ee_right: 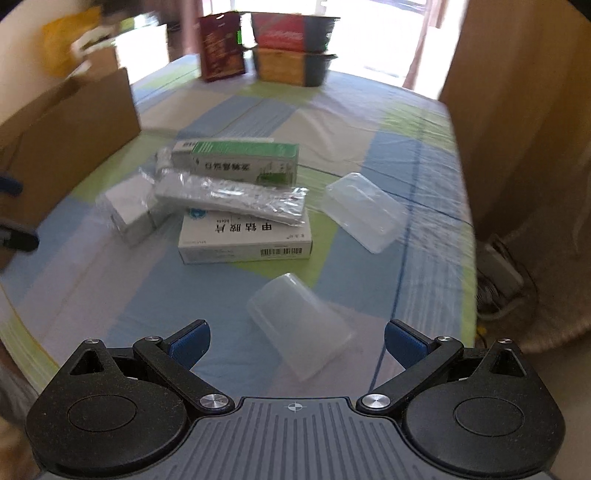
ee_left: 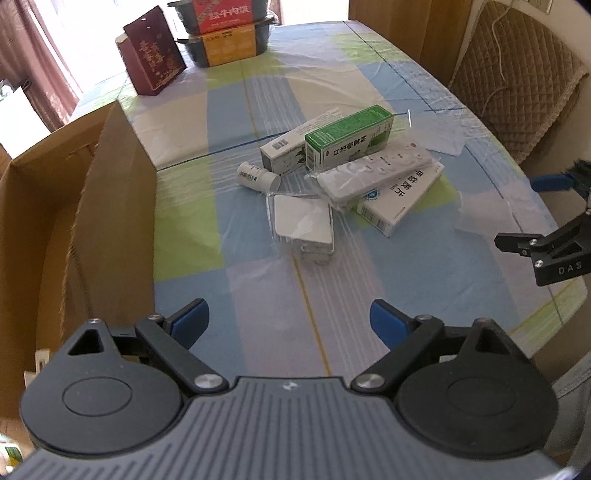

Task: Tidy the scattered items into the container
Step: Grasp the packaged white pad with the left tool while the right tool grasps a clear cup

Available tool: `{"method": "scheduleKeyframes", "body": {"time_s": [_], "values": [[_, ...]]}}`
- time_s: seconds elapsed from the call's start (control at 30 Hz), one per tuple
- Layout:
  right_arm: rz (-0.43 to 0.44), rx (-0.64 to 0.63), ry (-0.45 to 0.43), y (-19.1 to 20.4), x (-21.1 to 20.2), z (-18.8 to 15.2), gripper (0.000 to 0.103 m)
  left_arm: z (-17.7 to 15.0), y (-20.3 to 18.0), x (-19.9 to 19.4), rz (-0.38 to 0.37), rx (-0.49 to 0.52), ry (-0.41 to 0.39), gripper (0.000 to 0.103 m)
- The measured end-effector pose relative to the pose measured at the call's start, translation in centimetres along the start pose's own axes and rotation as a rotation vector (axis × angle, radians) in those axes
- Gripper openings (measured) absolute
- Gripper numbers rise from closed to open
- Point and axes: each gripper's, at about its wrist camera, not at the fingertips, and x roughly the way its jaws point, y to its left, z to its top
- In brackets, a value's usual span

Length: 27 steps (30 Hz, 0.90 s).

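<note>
The cardboard box (ee_left: pixel 74 221) stands open just left of the left gripper (ee_left: pixel 288 317), at the bench (ee_left: pixel 258 295) edge; its inside is mostly out of sight, so I cannot tell what it already holds. Ahead of both grippers, the items sit in a loose heap at mid-bench: a white carton (ee_right: pixel 243 240) lying flat, a green carton (ee_left: pixel 347 142) resting on a second white carton (ee_left: pixel 295 144), a wrapped remote (ee_left: pixel 373 173) across the top, a wrapped white block (ee_left: pixel 303 225) nearest the left gripper, and a small bottle (ee_left: pixel 256 177) on its side. Two clear plastic shells lie apart from the heap: one (ee_right: pixel 299 332) just ahead of the right gripper (ee_right: pixel 295 343), one (ee_right: pixel 362 214) further off to its right. So, by my reading, all of these are left to go into the box. Both grippers stand wide open, holding nothing. The bench wears a checked blue, green and white cloth under clear film. At its far end stand a maroon bag (ee_left: pixel 155 51) and stacked food tubs (ee_left: pixel 225 33); a padded chair (ee_left: pixel 517 81) sits far right of the left gripper, with bright windows beyond.
</note>
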Motion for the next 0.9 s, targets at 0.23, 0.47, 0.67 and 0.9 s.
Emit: {"method": "scheduleKeyframes", "body": {"time_s": [0.23, 0.47, 0.67, 0.9], "values": [[0.06, -0.093, 0.034, -1.6, 4.2, 0.5, 0.103, 1.7, 0.2, 3.1, -0.01, 0.023, 0.005, 0.092], [0.113, -0.068, 0.077, -1.8, 5.6, 0.4, 0.058, 3.6, 0.0, 6.2, -0.022, 0.055, 0.014, 0.092], [0.097, -0.035, 0.092, -1.6, 5.5, 0.5, 0.058, 5.1, -0.2, 9.0, -0.033, 0.082, 0.024, 0.091], [0.078, -0.012, 0.098, -1.3, 5.6, 0.7, 0.058, 5.5, 0.1, 11.9, -0.087, 0.071, 0.051, 0.067]]}}
